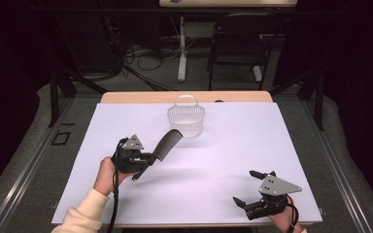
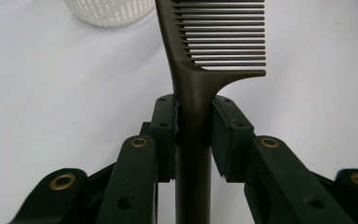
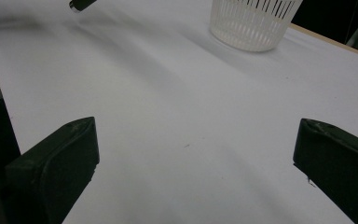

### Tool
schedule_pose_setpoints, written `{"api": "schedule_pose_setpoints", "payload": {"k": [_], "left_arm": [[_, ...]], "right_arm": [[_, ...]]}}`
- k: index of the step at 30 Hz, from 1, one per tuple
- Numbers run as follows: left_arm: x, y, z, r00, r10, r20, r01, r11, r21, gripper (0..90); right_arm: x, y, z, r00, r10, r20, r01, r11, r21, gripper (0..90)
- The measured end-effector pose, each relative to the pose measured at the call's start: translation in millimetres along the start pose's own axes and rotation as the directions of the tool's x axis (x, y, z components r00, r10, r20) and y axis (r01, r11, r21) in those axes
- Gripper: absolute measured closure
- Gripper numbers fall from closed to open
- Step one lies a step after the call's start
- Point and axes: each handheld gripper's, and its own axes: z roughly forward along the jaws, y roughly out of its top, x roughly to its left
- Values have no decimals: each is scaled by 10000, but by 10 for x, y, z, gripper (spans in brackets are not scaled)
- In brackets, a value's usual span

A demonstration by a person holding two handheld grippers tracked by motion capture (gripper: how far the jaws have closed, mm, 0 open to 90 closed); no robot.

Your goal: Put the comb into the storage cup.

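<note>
Holding a comb clear of the worktop, left side

Right gripper [image 1: 246, 186] sits at the near right edge of the worktop [image 1: 233, 145], low over the white sheet. Its jaws stand wide apart with nothing between them; in the right gripper view the two black pads are at opposite edges of the frame with bare white surface between.

Left gripper [image 1: 151, 156] is at near-left centre, held by a hand [image 1: 108, 174] in a cream sleeve [image 1: 85, 213]. Jaws closed on the handle of a dark comb [image 1: 166, 144]. In the left gripper view the comb [image 2: 193, 84] runs straight up between the two pads, which press on either side of the handle just below where the teeth begin; the teeth point to the right in that view. In the high view the comb angles up and away from the gripper, toothed end farthest from the hand and raised above the sheet, with a soft shadow beneath.

Beyond the comb's tip, near the far edge of the sheet, a white slatted basket [image 1: 186, 121] stands upright with its hoop handle raised. The comb's end is near the basket but apart from it, not over its opening. The basket's rim [image 2: 109, 14] also shows at the top of the left gripper view, left of the comb.

Past the worktop: dark floor, cables, chair.
</note>
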Motion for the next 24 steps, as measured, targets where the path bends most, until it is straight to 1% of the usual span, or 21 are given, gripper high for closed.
{"api": "schedule_pose_setpoints", "payload": {"k": [6, 10, 14, 16, 24], "left_arm": [[17, -25, -19, 9999, -124, -87, 122, 9996, -262, 721], [25, -41, -40, 9998, -170, -126, 163, 9985, -529, 720], [33, -58, -50, 9996, -147, -222, 134, 9980, -618, 721], [35, -65, -55, 9993, -278, -260, 257, 9967, -769, 721], [51, -69, -54, 9985, -369, -397, 328, 9944, -1003, 721]], "right_arm": [[0, -1, -2, 10000, 24, -1, -24, 10000, 5, 0], [0, -1, -1, 10000, 6, -4, -6, 10000, 5, 0], [1, -1, -2, 10000, 1, -8, -1, 10000, -1, 0], [0, 0, -2, 10000, -19, -2, 19, 10000, -11, 0], [-1, -1, -2, 10000, -8, 7, 8, 10000, -7, 0]]}}
